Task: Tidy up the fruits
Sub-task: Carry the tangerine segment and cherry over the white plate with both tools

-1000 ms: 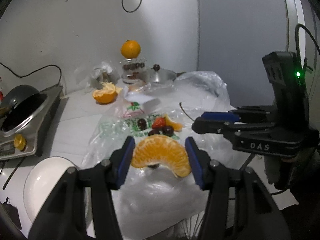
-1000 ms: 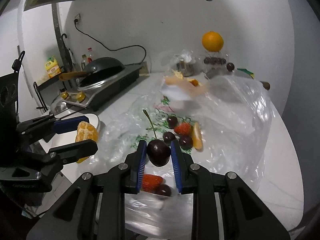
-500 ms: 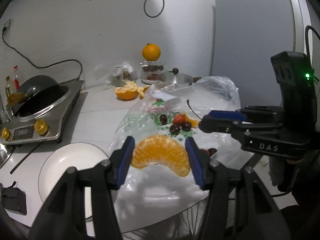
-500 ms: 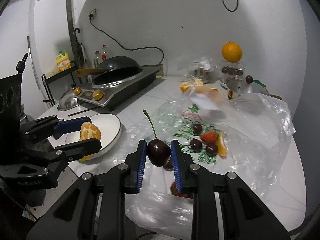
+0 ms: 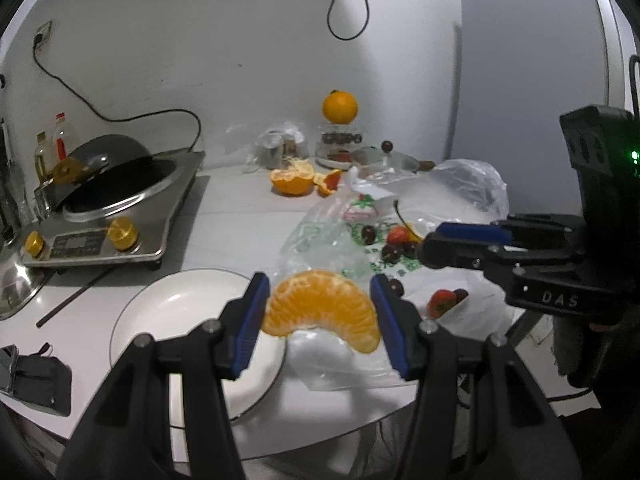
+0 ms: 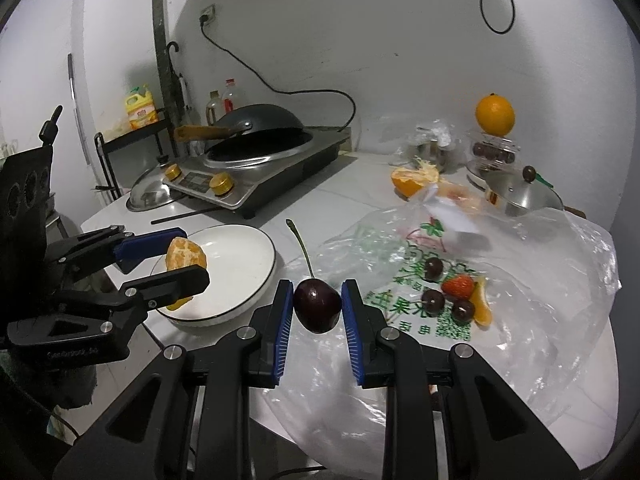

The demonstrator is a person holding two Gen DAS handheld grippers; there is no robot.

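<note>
My left gripper [image 5: 318, 312] is shut on a peeled orange piece [image 5: 322, 308] and holds it in the air by the right rim of a white plate [image 5: 176, 320]. It also shows in the right wrist view [image 6: 168, 258], with the orange piece [image 6: 185, 254] over the plate [image 6: 240, 264]. My right gripper [image 6: 316, 312] is shut on a dark cherry [image 6: 317, 307] with a long stem, held above the clear plastic bag [image 6: 520, 280]. Cherries, strawberries [image 6: 458, 286] and an orange wedge lie on the bag.
An induction cooker with a wok [image 5: 116, 184] stands at the left. A half-peeled orange [image 5: 292, 178], a whole orange on a jar [image 5: 340, 108], a steel pot lid [image 6: 520, 196] and bottles stand at the back. A metal lid [image 5: 16, 288] and a chopstick lie left of the plate.
Both grippers have moved left with their fruit. The white plate has come from the far left to just under and beside the orange piece.
</note>
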